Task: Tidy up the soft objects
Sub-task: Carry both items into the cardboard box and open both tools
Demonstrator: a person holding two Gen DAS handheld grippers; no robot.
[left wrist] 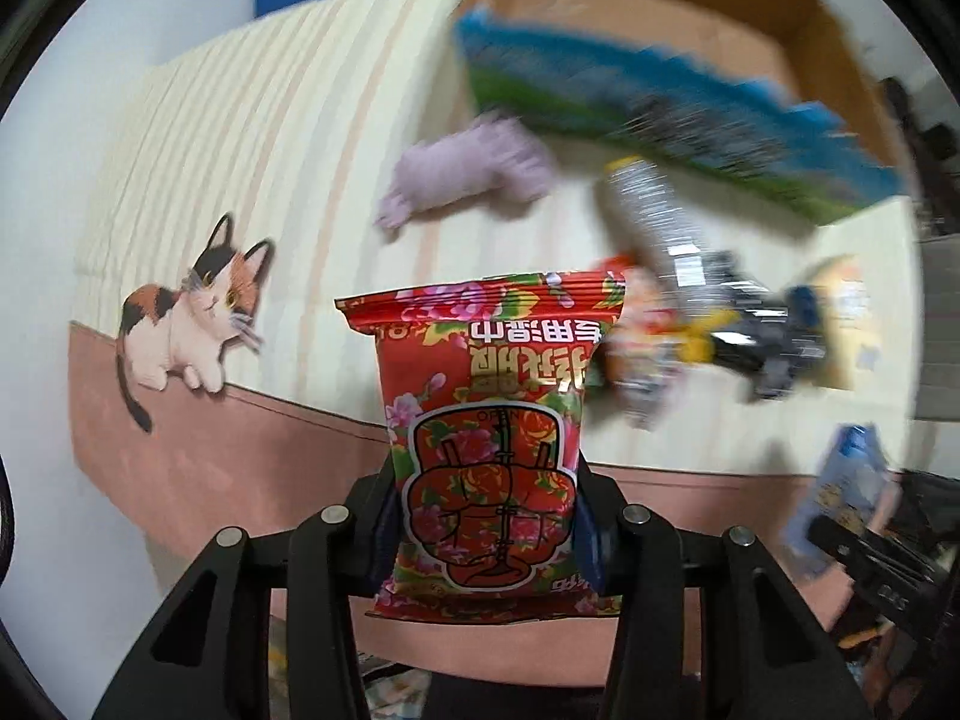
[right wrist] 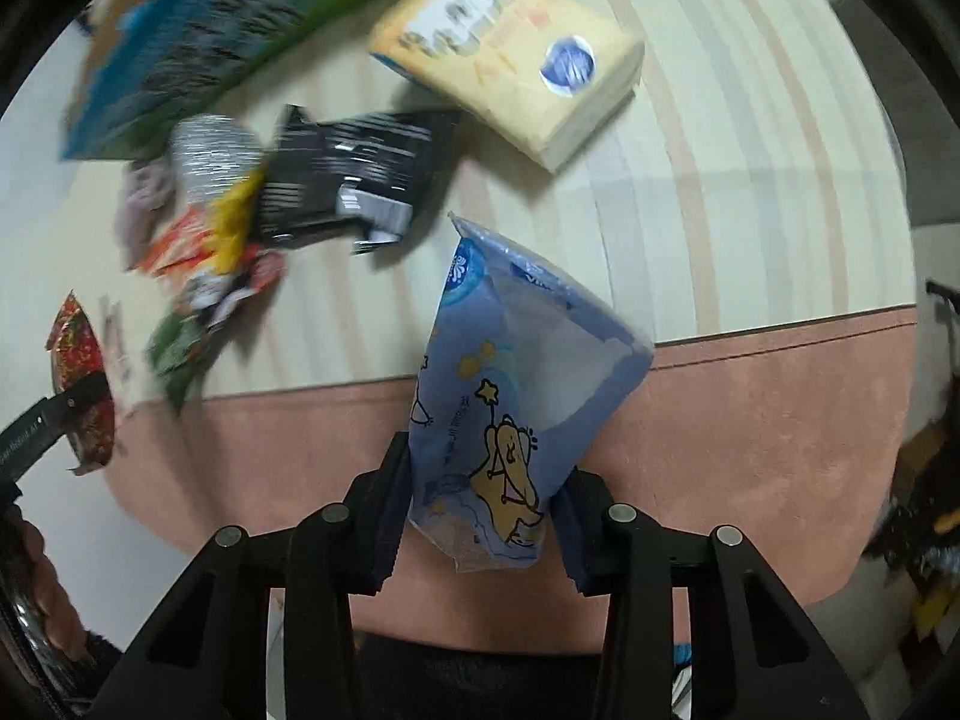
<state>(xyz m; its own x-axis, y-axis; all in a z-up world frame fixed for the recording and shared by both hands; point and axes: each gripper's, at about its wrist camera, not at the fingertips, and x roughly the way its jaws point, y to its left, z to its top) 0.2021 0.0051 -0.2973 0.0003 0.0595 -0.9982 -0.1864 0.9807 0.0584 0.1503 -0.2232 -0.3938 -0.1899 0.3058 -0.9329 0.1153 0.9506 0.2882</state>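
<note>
My left gripper (left wrist: 487, 531) is shut on a red flowered snack packet (left wrist: 489, 420) and holds it above the mat. That packet also shows in the right wrist view (right wrist: 81, 384) at the far left. My right gripper (right wrist: 480, 516) is shut on a blue tissue pack (right wrist: 516, 396) with a cartoon print, held above the mat's pink border. The same pack shows in the left wrist view (left wrist: 846, 486) at the right. A purple plush toy (left wrist: 468, 177) lies on the striped mat. A yellow tissue pack (right wrist: 510, 54) lies further out.
A cardboard box (left wrist: 690, 18) stands at the back with a blue-green bag (left wrist: 660, 120) in front of it. A heap of snack packets (right wrist: 270, 198) lies on the striped mat (right wrist: 750, 180). A cat picture (left wrist: 192, 318) is printed on the mat.
</note>
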